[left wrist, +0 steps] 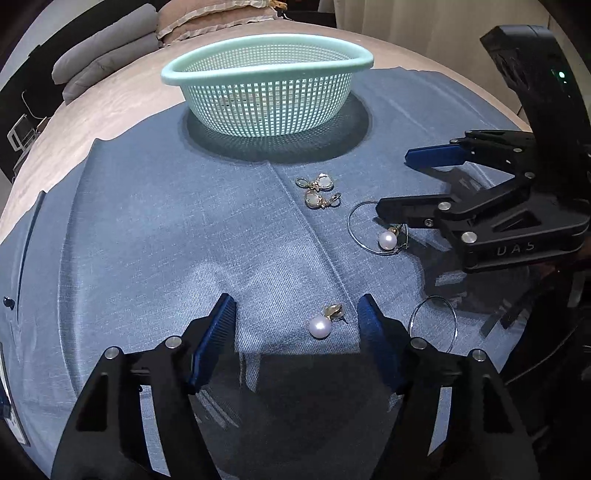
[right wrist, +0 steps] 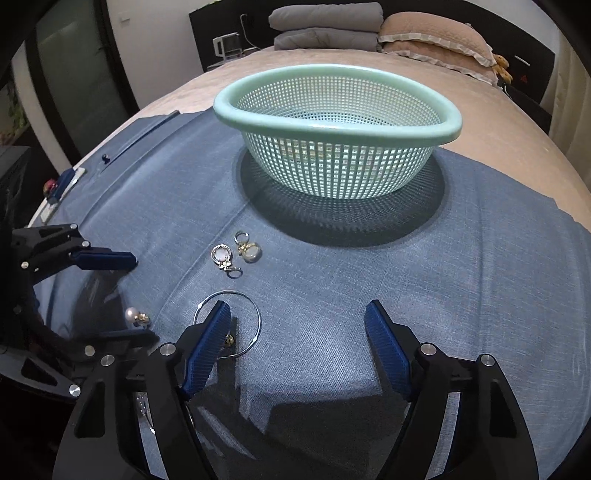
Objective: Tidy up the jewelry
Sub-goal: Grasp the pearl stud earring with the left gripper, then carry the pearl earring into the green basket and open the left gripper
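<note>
jewelry lies loose on a blue cloth (left wrist: 147, 229) spread over a bed, in front of a mint green basket (left wrist: 266, 62) that stands upright on the same cloth.

pearl earring (left wrist: 320, 326) with a gold clasp: flat on the cloth, between the fingers of the left gripper (left wrist: 297, 321), nearer the right-hand finger. jaws released, pads not touching it.

second pearl earring (left wrist: 387, 239): lies inside a thin wire hoop (left wrist: 356, 236) further toward the basket. right gripper (left wrist: 399, 184) hangs over it in the left view; its lower finger covers the hoop's upper edge. in the right view that gripper (right wrist: 297, 332) is parted, nothing between the pads; its left finger sits over the hoop (right wrist: 255, 317) and hides most of what is inside. contact with the cloth cannot be told.

second wire hoop (left wrist: 436, 325): on the cloth just right of the left gripper's right-hand finger, partly behind it.

pair of pale stone earrings (left wrist: 317, 192) with gold hooks: lying together, touching or nearly so, between the basket's shadow and the pearl pieces; seen again in the right view (right wrist: 236, 254).

basket interior, seen from the right view (right wrist: 332, 122): bottom partly visible through the mesh, contents not clear.

background: folded grey blankets (right wrist: 325, 26) and a frilled pillow (right wrist: 436, 40) at the head of the bed.
</note>
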### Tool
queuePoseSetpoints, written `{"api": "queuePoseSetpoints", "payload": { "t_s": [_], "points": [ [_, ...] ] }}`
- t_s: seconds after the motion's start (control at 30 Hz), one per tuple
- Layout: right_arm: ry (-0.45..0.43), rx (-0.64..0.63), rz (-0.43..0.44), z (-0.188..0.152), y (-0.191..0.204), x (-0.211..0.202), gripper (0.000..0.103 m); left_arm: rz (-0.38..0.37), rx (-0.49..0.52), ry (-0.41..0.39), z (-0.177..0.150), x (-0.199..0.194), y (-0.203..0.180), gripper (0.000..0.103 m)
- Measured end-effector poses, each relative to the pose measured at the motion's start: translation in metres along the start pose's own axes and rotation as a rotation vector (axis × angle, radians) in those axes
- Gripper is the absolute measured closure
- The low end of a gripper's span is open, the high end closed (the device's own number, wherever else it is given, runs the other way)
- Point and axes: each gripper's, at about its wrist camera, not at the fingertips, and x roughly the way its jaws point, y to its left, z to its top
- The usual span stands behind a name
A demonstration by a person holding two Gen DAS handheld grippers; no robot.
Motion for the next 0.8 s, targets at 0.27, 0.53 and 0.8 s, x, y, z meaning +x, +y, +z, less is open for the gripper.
{"api": "queuePoseSetpoints", "payload": {
  "t_s": [0.27,0.53,0.8],
  "points": [
    [0.001,-0.027,0.014,-0.002,0.005,0.001,0.093,-0.002,0.039,0.010,0.000,0.001,-0.004,0.055],
    [-0.009,-0.016,0.058,-0.005,0.007,-0.012,0.101,-0.030,-0.016,0.029,-0.005,-0.004,0.006,0.085],
    [-0.081,-0.039,0.058,0.006,0.010,-0.052,0.101,-0.022,-0.026,0.020,-0.006,-0.023,0.011,0.092]
  ]
}}
